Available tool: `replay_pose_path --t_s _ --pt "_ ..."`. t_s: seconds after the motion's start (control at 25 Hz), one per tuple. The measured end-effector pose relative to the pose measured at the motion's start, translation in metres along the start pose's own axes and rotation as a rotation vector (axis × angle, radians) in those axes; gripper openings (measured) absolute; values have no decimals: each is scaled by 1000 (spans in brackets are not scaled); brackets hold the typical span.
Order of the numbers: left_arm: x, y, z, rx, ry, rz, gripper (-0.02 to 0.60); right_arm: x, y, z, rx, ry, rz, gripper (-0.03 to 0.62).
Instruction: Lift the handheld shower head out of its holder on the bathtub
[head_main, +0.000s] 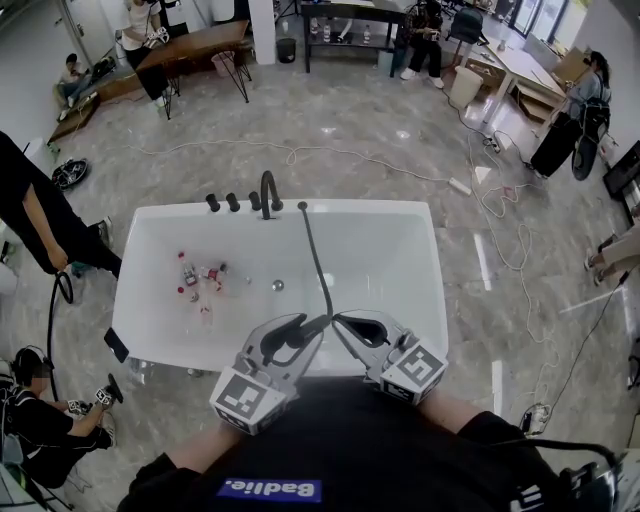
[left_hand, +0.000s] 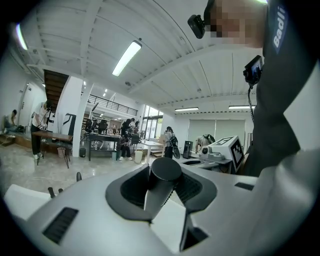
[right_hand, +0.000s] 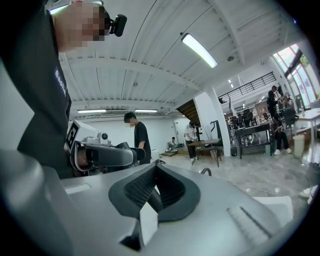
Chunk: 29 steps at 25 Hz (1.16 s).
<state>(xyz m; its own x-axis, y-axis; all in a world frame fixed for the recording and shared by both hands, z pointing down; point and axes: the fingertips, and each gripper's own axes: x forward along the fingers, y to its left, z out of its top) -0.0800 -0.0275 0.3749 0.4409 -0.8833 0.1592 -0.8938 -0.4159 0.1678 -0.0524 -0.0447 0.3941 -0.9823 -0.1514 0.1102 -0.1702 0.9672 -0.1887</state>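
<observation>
The shower head (head_main: 318, 322) is a dark wand, lifted over the near rim of the white bathtub (head_main: 135, 300). Its dark hose (head_main: 314, 255) runs back to the tub's far deck beside the faucet (head_main: 270, 190). My left gripper (head_main: 300, 326) is shut on the wand's round handle (left_hand: 162, 176), which stands between its pads. My right gripper (head_main: 346, 320) meets it from the right, and a dark rod of the shower head (right_hand: 152, 197) sits pinched between its ribbed pads. Both grippers point roughly level, tips nearly touching.
Three black knobs (head_main: 232, 203) stand left of the faucet. Small bottles and bits (head_main: 200, 278) lie on the tub floor near a drain (head_main: 277, 285). One person crouches at lower left (head_main: 40, 425) and another stands at the left (head_main: 30, 220). Cables (head_main: 500, 215) trail over the floor.
</observation>
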Motion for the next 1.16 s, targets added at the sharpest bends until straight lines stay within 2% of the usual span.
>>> replay_pose_path --t_s 1.04,1.16 --pt "-9 -1 1 24 2 -11 132 4 5 4 18 -40 -20 2" --pt "-10 -1 0 13 -7 -8 132 2 4 -3 -3 -18 -22 2"
